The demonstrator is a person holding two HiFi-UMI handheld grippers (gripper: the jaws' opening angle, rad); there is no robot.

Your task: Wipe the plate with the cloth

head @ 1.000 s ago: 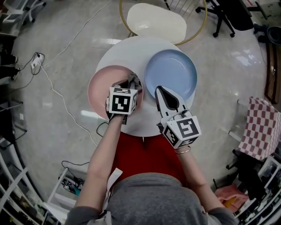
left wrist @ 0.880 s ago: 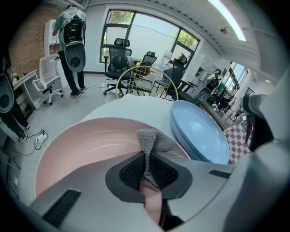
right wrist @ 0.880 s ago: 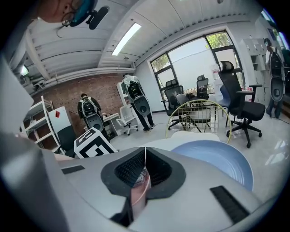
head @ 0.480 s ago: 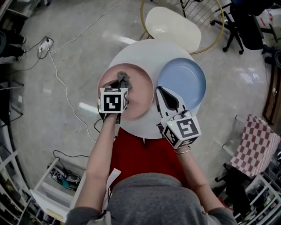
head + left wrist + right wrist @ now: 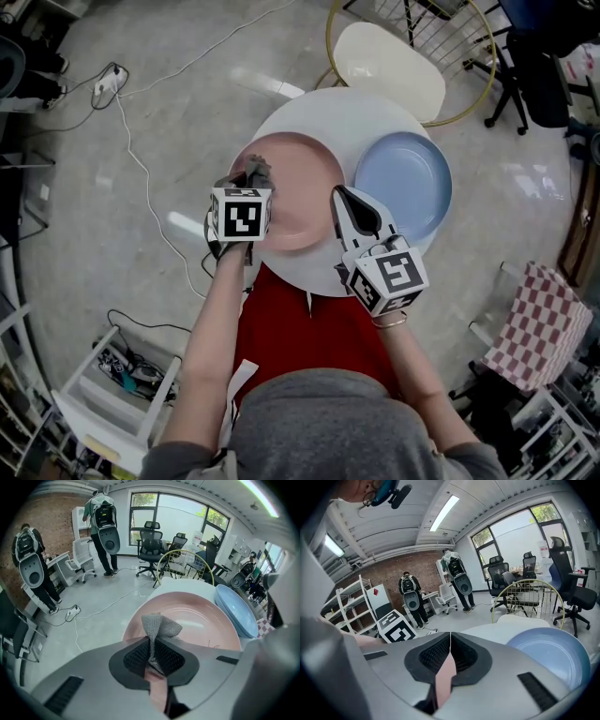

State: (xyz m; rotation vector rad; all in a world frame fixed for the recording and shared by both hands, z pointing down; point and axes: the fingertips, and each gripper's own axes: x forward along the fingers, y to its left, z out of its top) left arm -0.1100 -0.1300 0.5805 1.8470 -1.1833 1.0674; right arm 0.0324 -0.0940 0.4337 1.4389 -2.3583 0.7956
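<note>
Scene: a round white table [image 5: 330,112] carries a pink plate [image 5: 305,197] at its left edge and a blue plate [image 5: 403,187] at its right edge, the two rims close together.
Left gripper: the left gripper [image 5: 152,646] is clamped on a grey cloth [image 5: 159,625], whose bunched end sticks out beyond the jaws.
Cloth on plate: the cloth sits over the pink plate's left part, just inside its rim.
Right gripper: the right gripper [image 5: 342,195] has its jaws pressed together with nothing between them. It hovers over the table's near part, between the two plates and just beside the pink one's right rim.
Key relation: the pink plate's bare face lies to the right of the cloth and slightly away from the person, so a wiping stroke would likely run rightward across it. The left hand is the nearer one and already holds the cloth.
Axis: the plate is round and has no long axis. The cloth points forward along the jaws.
Hidden: in the head view the left gripper's marker cube covers the plate's near-left rim. The cloth bunch hides its own underside, so contact with the plate cannot be confirmed.
Unclear: a pink sliver below the right jaws' seam is probably the plate beneath.
</note>
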